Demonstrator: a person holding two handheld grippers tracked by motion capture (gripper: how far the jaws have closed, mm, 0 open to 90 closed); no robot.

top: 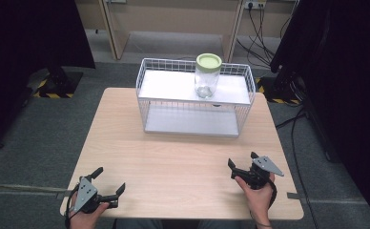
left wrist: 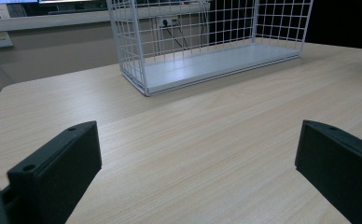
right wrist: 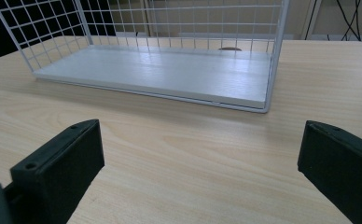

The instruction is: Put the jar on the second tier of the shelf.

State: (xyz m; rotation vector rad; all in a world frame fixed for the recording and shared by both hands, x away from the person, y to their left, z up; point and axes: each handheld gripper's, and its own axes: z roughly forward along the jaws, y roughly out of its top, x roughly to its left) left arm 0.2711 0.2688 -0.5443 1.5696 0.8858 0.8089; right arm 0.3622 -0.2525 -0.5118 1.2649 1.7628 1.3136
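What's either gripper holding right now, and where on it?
Nothing. The left gripper and right gripper are both open over the bare table; the jar stands untouched on the rack.

This is looking like a lab or test room. Black curtains are hanging at both sides, cables are trailing from wall sockets, and hazard tape is marking the grey carpet.

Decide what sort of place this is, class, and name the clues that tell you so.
Probably a lab or workshop set up for recording. Clues: black curtains on both sides, hazard-striped stand bases on grey carpet, loose cables running to wall sockets, and one bare wooden table.
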